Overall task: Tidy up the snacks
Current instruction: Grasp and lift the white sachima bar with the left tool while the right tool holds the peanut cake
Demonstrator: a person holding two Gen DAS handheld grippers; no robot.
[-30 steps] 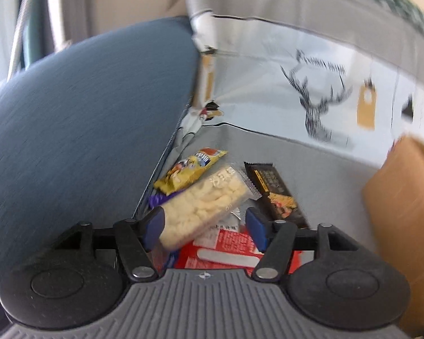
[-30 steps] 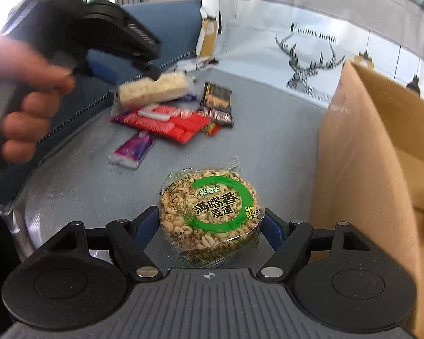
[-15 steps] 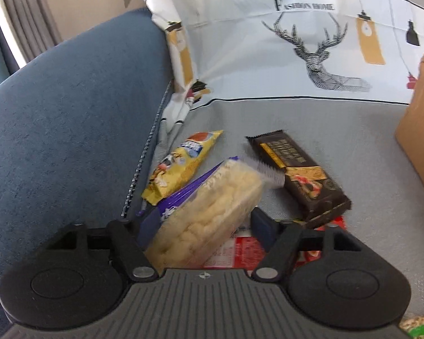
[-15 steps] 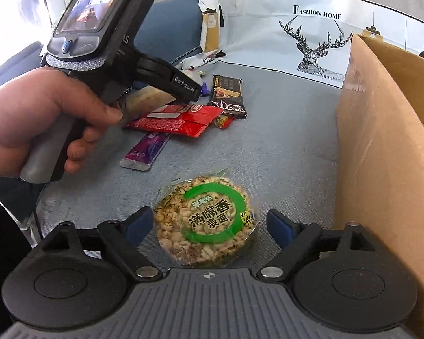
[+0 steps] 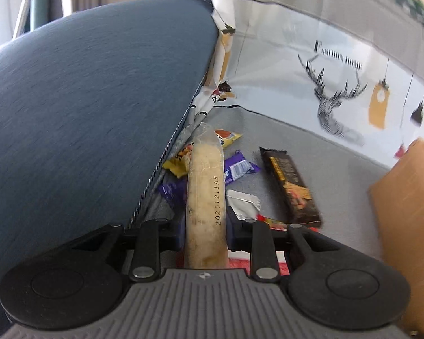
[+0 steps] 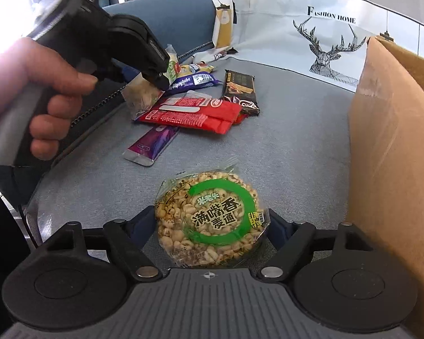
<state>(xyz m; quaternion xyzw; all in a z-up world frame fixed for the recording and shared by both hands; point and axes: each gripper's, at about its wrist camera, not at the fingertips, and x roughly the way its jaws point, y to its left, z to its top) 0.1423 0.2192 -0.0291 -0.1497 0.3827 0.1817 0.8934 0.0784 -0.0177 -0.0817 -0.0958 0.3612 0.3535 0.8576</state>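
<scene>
At the bottom centre of the left wrist view, the left claw (image 5: pixel 205 236) is closing on a pale puffed-snack pack (image 5: pixel 205 197), gripped edge-on. In the right wrist view, the right claw (image 6: pixel 209 226) is narrowing around a round cereal cake (image 6: pixel 210 221), not yet clearly pinched. Beyond, toward the upper left, a red packet (image 6: pixel 195 113), a dark bar (image 6: pixel 238 87) and a purple sachet (image 6: pixel 152 144) are left on the sofa seat (image 6: pixel 296 147). The cardboard box (image 6: pixel 393 147) is seen at the right edge; most sorting is judged undone.
</scene>
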